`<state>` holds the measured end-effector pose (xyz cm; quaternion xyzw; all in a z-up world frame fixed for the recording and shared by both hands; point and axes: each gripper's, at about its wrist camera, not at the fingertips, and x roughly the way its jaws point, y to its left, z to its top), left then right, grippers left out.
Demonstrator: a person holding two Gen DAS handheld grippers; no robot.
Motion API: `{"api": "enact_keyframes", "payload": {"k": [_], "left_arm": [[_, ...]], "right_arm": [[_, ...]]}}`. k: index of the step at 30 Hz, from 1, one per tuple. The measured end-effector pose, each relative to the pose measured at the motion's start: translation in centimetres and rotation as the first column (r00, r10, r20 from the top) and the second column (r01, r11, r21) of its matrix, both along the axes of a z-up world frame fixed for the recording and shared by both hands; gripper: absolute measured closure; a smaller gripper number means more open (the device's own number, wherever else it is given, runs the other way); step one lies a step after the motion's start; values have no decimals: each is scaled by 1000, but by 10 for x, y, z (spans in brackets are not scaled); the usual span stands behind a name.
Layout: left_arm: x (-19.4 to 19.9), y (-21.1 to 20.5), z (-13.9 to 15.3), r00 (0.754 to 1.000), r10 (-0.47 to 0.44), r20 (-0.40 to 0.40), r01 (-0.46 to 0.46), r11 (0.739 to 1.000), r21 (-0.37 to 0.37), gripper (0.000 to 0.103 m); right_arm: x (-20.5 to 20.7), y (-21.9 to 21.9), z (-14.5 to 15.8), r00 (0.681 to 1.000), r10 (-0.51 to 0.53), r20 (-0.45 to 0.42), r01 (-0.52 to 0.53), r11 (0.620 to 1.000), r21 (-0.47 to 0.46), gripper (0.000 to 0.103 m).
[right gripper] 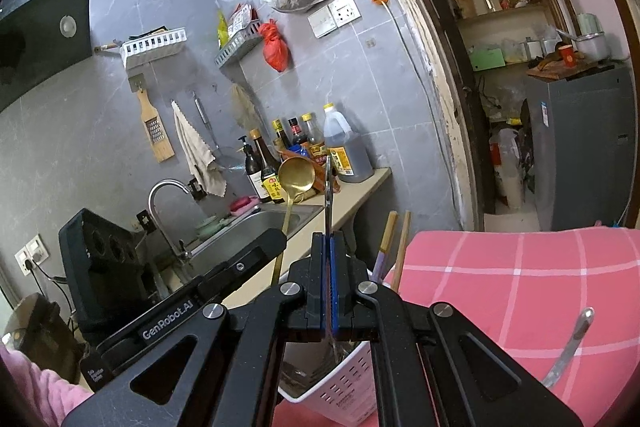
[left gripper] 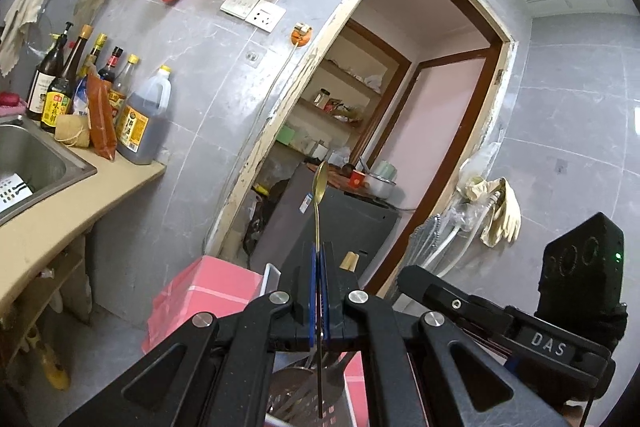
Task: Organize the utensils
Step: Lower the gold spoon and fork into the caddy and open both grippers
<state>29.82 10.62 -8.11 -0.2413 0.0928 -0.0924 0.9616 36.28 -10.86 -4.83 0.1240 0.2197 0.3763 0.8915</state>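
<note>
My left gripper [left gripper: 319, 255] is shut on a gold spoon [left gripper: 320, 187], held upright with its bowl up and its handle hanging down toward a white slotted utensil holder [left gripper: 304, 403]. The same gold spoon [right gripper: 291, 179] and the left gripper [right gripper: 240, 259] show in the right wrist view. My right gripper [right gripper: 329, 247] is shut on a silver utensil [right gripper: 328, 187] seen edge-on, standing above the white holder [right gripper: 340, 383]. Wooden chopsticks [right gripper: 394, 247] stick up from the holder. The right gripper also shows in the left wrist view [left gripper: 420, 279].
The holder stands on a pink checked cloth [right gripper: 520, 287]. Another silver utensil handle [right gripper: 568, 347] lies on the cloth at right. A counter with a sink [right gripper: 256, 227], tap and sauce bottles [right gripper: 312, 147] is at left. A doorway [left gripper: 400, 107] leads to a grey cabinet.
</note>
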Motion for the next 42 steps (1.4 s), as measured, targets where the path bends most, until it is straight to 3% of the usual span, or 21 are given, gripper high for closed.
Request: {"api": "enact_keyframes", "payload": {"k": [8, 22, 27, 29, 31, 33, 37, 39, 42], "left_arm": [[-12, -4, -7, 1000, -11, 0, 11, 999, 50, 101], [-19, -4, -5, 993, -82, -85, 94, 984, 152, 100], [-20, -1, -5, 986, -114, -121, 130, 984, 125, 100], [-21, 1, -6, 985, -113, -131, 128, 986, 108, 100], [-21, 4, -6, 983, -114, -142, 127, 988, 89, 99], [-21, 5, -5, 982, -118, -149, 131, 988, 77, 95], [-25, 3, 2, 982, -99, -159, 112, 991, 75, 87], [-26, -1, 9, 984, -83, -158, 98, 991, 91, 81], [-30, -10, 27, 988, -44, -148, 62, 990, 124, 59]], "right_arm": [[-3, 6, -11, 1000, 11, -9, -11, 1000, -5, 101], [1, 9, -21, 998, 14, -59, -16, 999, -31, 100], [3, 8, -25, 996, 8, -84, -11, 999, -39, 99], [3, 7, -26, 996, -1, -94, -2, 999, -39, 95], [3, 2, -27, 995, -13, -101, 10, 999, -30, 82], [3, -3, -25, 995, -21, -102, 19, 1000, -18, 76], [-2, -14, -18, 994, -71, -84, 69, 997, -18, 75], [-7, -23, -10, 993, -108, -54, 108, 994, -18, 66], [-17, -41, 5, 983, -182, -6, 182, 983, -14, 51]]}}
